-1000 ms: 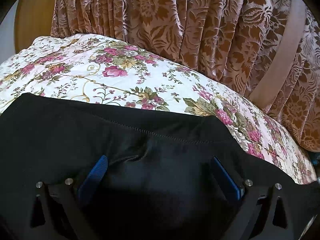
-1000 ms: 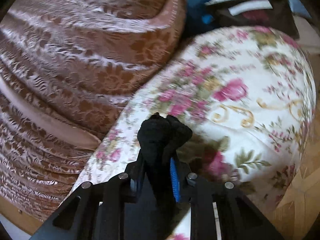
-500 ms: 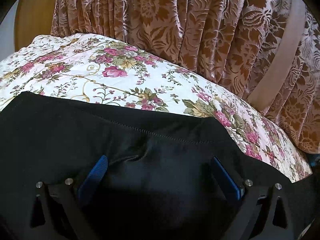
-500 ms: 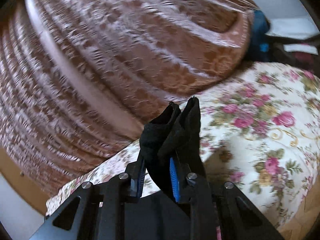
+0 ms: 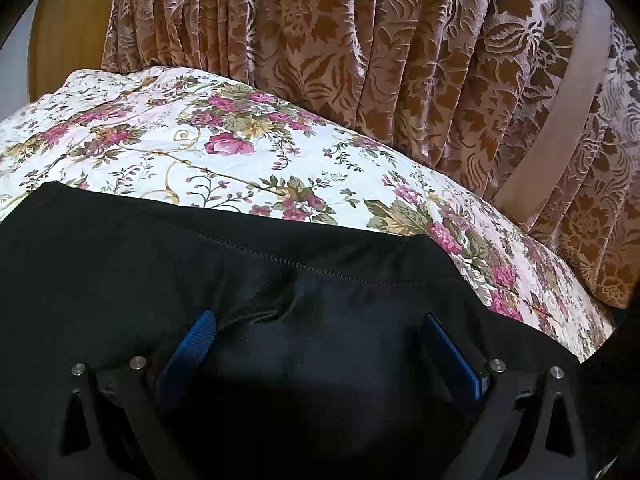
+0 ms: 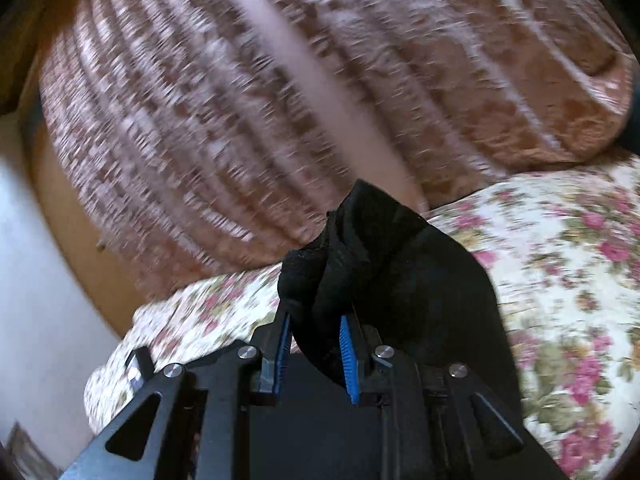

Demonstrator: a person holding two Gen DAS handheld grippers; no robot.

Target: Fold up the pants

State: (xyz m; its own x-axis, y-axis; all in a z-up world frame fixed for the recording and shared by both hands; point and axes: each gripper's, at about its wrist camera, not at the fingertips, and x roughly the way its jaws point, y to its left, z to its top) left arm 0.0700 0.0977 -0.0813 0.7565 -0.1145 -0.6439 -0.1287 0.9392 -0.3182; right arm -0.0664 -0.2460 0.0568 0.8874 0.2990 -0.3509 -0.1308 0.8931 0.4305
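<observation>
Pants bunch between my right gripper's clamped pads. My left gripper rests wide on the cloth ahead. A thin pinch could slip mid-fold.

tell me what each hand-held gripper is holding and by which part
Right hand-held gripper: a bunched edge of the black pants. Left hand-held gripper: open over the pants, holding nothing.

Matt black cloth pants (perhaps knit), velvety patterned curtain.

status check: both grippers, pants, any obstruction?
Left gripper open, pressed on the black pants lying on the floral bedspread. Right gripper shut on a bunched pants end, lifted. Curtain behind; nothing blocking.
</observation>
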